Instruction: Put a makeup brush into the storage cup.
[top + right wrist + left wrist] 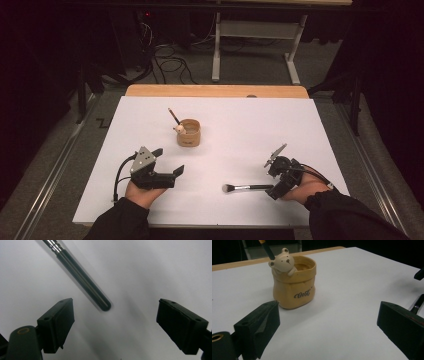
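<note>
Black jaws of the right gripper [113,322] stand wide apart with nothing pressed between them; the dark handle end of the makeup brush [82,280] lies on the white table sheet [155,270] just ahead of the gap, touching neither pad; in the high view that brush [246,188] lies flat near the front edge, bristles pointing left; the left gripper [328,322] is also open and empty, facing the bear-faced yellow pot [294,282], which holds 1 pencil [267,249].
</note>
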Motion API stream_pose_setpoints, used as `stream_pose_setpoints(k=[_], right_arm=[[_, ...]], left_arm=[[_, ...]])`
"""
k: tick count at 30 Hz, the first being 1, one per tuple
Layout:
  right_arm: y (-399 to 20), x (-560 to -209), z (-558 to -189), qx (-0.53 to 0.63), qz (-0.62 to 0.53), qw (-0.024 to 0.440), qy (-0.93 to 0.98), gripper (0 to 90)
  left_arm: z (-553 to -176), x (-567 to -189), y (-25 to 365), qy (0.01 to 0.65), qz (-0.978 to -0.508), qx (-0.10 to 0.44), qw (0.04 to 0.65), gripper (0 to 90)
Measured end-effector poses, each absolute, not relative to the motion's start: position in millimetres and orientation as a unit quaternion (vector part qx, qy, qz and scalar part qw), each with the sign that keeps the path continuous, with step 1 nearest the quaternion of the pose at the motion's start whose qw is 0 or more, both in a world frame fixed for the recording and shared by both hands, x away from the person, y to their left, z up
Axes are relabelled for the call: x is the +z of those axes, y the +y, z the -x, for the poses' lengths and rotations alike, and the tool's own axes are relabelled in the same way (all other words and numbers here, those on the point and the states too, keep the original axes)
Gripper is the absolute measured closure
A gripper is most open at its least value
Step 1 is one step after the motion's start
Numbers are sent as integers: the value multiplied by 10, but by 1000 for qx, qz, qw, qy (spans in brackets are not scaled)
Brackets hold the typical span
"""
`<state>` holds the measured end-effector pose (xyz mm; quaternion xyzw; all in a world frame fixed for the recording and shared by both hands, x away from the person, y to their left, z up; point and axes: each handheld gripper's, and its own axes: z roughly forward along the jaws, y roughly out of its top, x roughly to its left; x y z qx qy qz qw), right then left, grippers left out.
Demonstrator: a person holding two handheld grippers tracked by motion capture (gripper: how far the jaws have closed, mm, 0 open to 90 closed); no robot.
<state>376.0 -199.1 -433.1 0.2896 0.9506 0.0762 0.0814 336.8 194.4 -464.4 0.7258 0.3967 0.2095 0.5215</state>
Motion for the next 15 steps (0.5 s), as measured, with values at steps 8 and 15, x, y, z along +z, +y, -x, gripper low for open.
stream_pose_setpoints(k=[8, 15], right_arm=[[-1833, -4365, -3760, 76, -269, 68, 958, 199], [-1753, -4375, -3768, 86, -260, 63, 960, 228]], left_arm=[[-3367, -4642, 1946, 395, -727, 210, 521, 52], [-3361, -4637, 1945, 395, -726, 211, 522, 52]])
